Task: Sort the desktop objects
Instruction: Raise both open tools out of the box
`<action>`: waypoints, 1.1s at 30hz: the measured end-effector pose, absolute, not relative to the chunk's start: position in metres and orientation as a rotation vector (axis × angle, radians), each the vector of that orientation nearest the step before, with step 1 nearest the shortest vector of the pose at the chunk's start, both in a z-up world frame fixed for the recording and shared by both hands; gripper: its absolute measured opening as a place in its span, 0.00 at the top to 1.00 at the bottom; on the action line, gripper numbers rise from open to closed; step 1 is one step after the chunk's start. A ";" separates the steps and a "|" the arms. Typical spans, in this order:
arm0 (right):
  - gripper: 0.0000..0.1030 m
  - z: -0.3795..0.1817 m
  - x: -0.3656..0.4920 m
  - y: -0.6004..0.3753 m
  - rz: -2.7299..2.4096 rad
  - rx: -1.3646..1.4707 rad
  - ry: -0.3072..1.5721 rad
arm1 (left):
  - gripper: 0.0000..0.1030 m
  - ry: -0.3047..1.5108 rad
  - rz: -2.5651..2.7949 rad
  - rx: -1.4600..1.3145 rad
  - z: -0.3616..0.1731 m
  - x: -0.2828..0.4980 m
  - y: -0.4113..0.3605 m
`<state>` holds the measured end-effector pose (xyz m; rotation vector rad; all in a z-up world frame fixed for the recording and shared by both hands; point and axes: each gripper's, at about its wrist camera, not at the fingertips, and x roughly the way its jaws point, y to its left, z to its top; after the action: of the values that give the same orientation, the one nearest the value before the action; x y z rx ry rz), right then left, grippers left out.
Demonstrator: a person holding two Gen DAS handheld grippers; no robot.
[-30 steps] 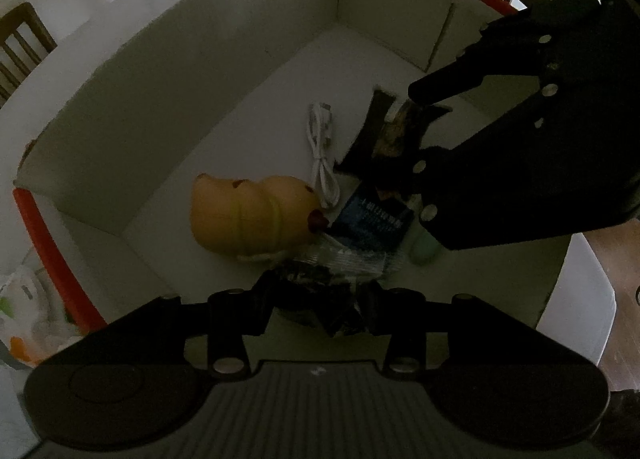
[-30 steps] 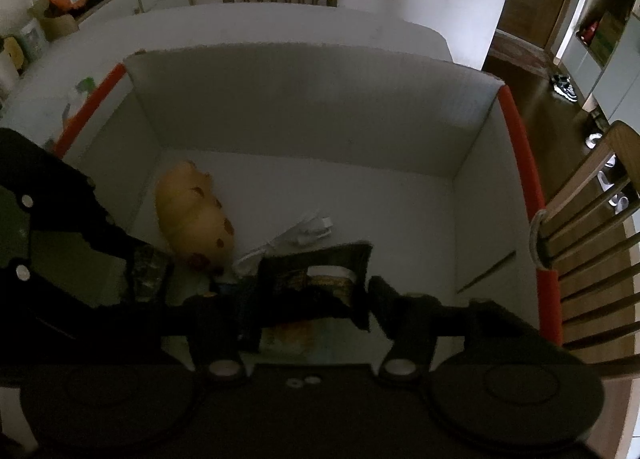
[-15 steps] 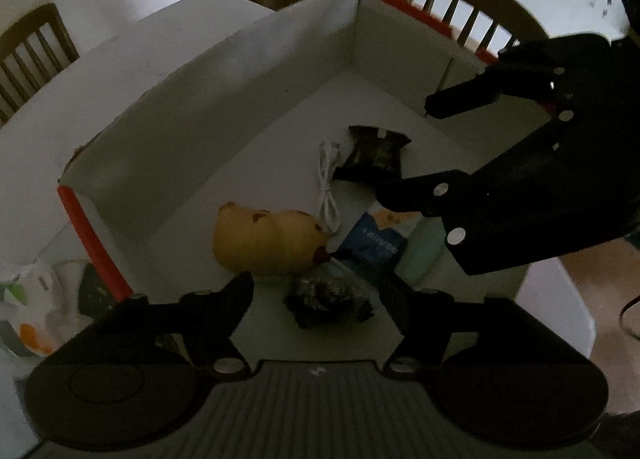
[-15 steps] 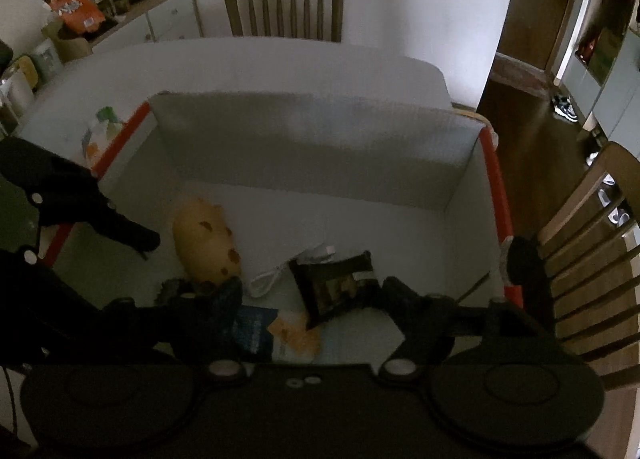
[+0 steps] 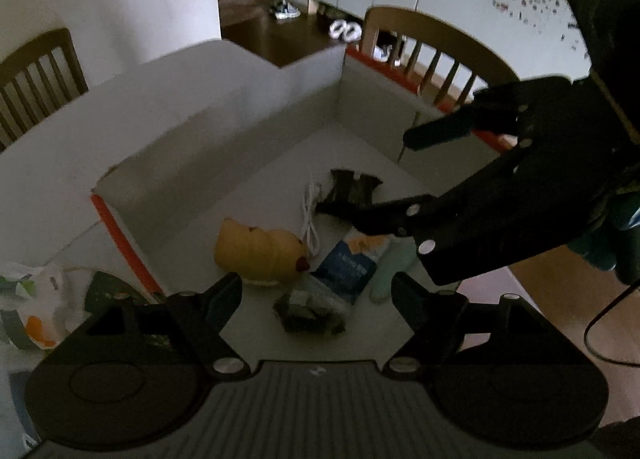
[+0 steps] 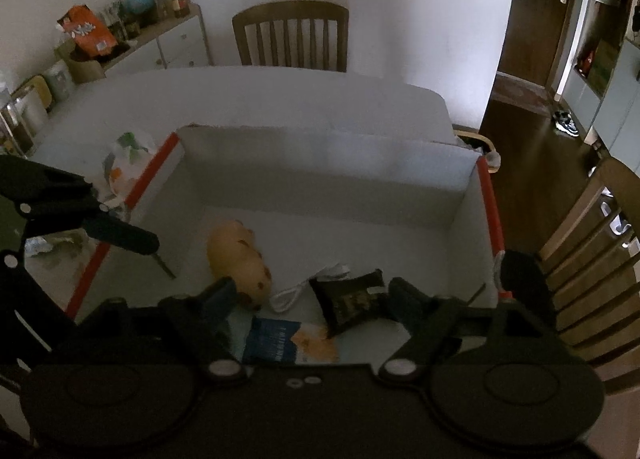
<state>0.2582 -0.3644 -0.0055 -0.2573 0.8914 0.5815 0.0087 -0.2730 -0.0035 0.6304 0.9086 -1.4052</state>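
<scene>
Table (image 6: 280, 95): a pale, smooth, rounded top is seen, with wooden slat-backed chairs set round it; the box is carried on it.
Box (image 6: 320, 175): a large open cardboard box with matte white walls and red-taped edges is used as the sorting bin.
Step in hand: a drop into the box is judged to be just done, since nothing is carried by either tool and both are held above the contents.
Left tongs (image 5: 316, 291): the jaws are opening, with nothing between them; the crumpled wrapper is seen below on the box floor.
Right tongs (image 6: 310, 299): the jaws are opening and hold nothing; the dark packet lies beneath them.
Plush toy (image 5: 260, 255): soft, rounded, yellow with dark spots, lying on its side in the box.
Blue packet (image 5: 350, 265): flat and glossy, beside the toy.
Dark packet (image 6: 352, 301): flat, foil-like, near the right wall.
Crumpled wrapper (image 5: 308, 309): dark and wrinkled.
White cable (image 5: 310, 219): thin, looped, flexible.
Plastic bag (image 6: 128, 163): thin, crinkled film, outside the box on the table.
Next move: a reach outside the box towards what remains on the table is likely called for.
</scene>
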 end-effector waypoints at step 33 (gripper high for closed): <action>0.07 0.027 0.188 -0.339 0.465 -0.068 0.815 | 0.01 0.820 -1.480 0.465 0.006 0.023 -0.189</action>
<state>0.1877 -0.3391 0.0269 -0.0675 0.8155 0.4653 0.0234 -0.1885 0.0065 0.4648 0.8195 -1.4798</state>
